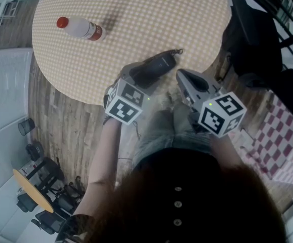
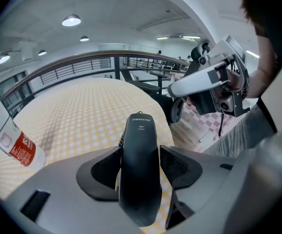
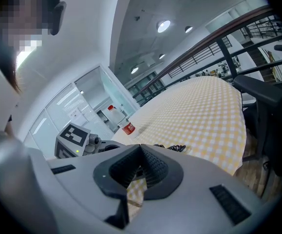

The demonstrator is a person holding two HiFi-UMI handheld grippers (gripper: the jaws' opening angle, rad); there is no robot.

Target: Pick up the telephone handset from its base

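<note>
A: Round table (image 1: 136,9), yellow check cloth. A bottle (image 1: 80,28) lies at its 9 o'clock. Handset location?

B: The handset (image 2: 141,130) is over the table's 6 o'clock edge. The left gripper (image 2: 140,172) has its jaws closed on the handset's sides. A cord (image 1: 177,51) trails from the far end. No base is visible.

A: Other tool?

B: The right gripper (image 3: 140,167) is at 5 o'clock, pads pressed together on nothing.

A: Handling note?

B: Judgement: keep the squeeze even, raise it level, and leave the cord slack.
</note>
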